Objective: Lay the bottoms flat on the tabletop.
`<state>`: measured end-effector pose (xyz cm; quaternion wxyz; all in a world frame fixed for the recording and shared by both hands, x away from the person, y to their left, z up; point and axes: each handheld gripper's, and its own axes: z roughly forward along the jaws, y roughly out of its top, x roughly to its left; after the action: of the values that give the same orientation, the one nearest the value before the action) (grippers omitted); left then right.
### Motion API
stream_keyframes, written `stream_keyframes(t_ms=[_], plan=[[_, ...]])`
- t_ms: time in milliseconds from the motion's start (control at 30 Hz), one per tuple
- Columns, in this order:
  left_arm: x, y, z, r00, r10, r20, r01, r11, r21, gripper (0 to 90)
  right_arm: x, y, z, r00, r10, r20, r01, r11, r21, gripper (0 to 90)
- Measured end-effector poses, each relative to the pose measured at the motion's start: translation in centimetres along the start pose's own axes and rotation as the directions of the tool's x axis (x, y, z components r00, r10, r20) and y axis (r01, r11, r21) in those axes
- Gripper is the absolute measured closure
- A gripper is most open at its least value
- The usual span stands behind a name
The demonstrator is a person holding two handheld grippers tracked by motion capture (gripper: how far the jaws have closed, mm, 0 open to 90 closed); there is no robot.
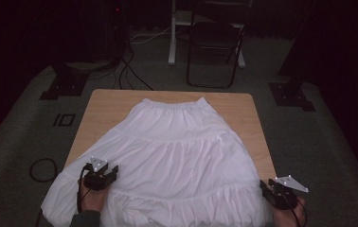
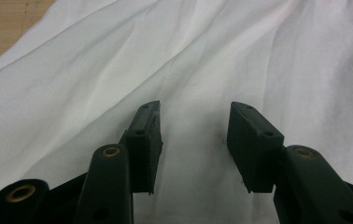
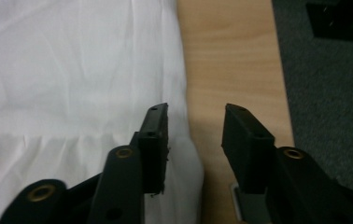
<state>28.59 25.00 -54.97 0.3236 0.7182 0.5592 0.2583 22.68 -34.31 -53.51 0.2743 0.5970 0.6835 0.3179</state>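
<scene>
A white tiered skirt (image 1: 167, 156) lies spread flat on the wooden table (image 1: 106, 106), waistband at the far side, hem hanging over the near edge. My left gripper (image 1: 102, 176) hovers over the skirt's lower left part; in the left gripper view it (image 2: 194, 122) is open, with white cloth (image 2: 188, 60) under the gap. My right gripper (image 1: 280, 190) is at the table's near right corner, beside the skirt's right edge. In the right gripper view it (image 3: 195, 122) is open, its left jaw over the skirt's edge (image 3: 72, 70), its right jaw over bare wood (image 3: 230, 56).
A folding chair (image 1: 215, 42) and a white stand leg (image 1: 172, 33) sit beyond the table on grey carpet. Cables (image 1: 129, 71) and black stand feet (image 1: 293, 94) lie on the floor at both sides. Bare wood shows at the table's far corners.
</scene>
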Motion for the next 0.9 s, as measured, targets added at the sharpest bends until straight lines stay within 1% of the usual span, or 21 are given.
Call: stream_keyframes(t_ms=[67,133,167,200,233,267,300,367,400,433,500,533,567,767,900], plan=[[0.0,0.0,0.0,1.0000,-0.001,0.000,0.001,1.0000,0.000,54.8,0.0,-0.3,0.3,0.9998,0.009,-0.016,-0.008,1.000,0.030,55.8],[0.0,0.0,0.0,1.0000,-0.001,0.001,0.001,1.0000,0.001,54.8,0.1,-0.5,0.6,0.9997,0.007,-0.022,-0.005,0.998,0.060,54.0],[0.0,0.0,0.0,1.0000,-0.001,0.001,0.001,1.0000,0.001,54.8,0.2,-0.6,0.8,0.9991,0.006,-0.041,-0.003,0.997,0.082,53.3],[0.0,0.0,0.0,1.0000,-0.002,0.001,0.002,1.0000,0.001,54.7,0.3,-0.7,0.9,0.9989,-0.002,-0.047,0.006,0.996,0.087,53.1],[0.0,0.0,0.0,1.0000,-0.002,0.001,0.002,1.0000,0.001,54.7,0.4,-0.7,0.9,0.9991,-0.007,-0.042,0.011,0.996,0.091,53.5],[0.0,0.0,0.0,1.0000,-0.001,0.001,0.001,1.0000,0.001,54.6,0.4,-0.6,0.9,0.9991,-0.005,-0.041,0.009,0.995,0.097,57.3],[0.0,0.0,0.0,1.0000,-0.001,0.001,0.001,1.0000,0.001,54.5,0.5,-0.5,0.9,0.9988,-0.007,-0.049,0.013,0.994,0.104,64.9],[0.0,0.0,0.0,1.0000,-0.001,0.001,0.001,1.0000,0.001,54.5,0.6,-0.3,0.8,0.9977,-0.021,-0.064,0.028,0.993,0.112,75.9],[0.0,0.0,0.0,1.0000,-0.001,0.002,0.001,1.0000,0.001,54.5,0.7,-0.3,0.8,0.9973,-0.025,-0.069,0.033,0.993,0.117,83.6],[0.0,0.0,0.0,1.0000,-0.001,0.002,0.001,1.0000,0.001,54.5,0.8,-0.2,0.9,0.9978,-0.039,-0.053,0.045,0.992,0.120,87.5],[0.0,0.0,0.0,1.0000,-0.002,0.002,0.002,1.0000,0.001,54.4,0.6,0.0,0.9,0.9982,-0.051,-0.031,0.054,0.990,0.129,88.8],[0.0,0.0,0.0,1.0000,-0.002,0.002,0.002,1.0000,0.001,54.4,0.4,0.2,0.9,0.9984,-0.055,-0.006,0.056,0.990,0.130,89.0],[0.0,0.0,0.0,1.0000,-0.002,0.002,0.002,1.0000,0.001,54.4,0.3,0.4,1.0,0.9983,-0.057,0.006,0.056,0.990,0.130,89.1],[0.0,0.0,0.0,1.0000,-0.003,0.002,0.003,1.0000,0.001,54.4,-1.5,1.9,1.0,0.9964,-0.050,0.069,0.043,0.994,0.099,89.2],[0.0,0.0,0.0,1.0000,-0.003,0.000,0.003,1.0000,0.001,53.2,-2.6,3.4,1.4,0.9922,-0.068,0.104,0.060,0.995,0.078,89.3]])
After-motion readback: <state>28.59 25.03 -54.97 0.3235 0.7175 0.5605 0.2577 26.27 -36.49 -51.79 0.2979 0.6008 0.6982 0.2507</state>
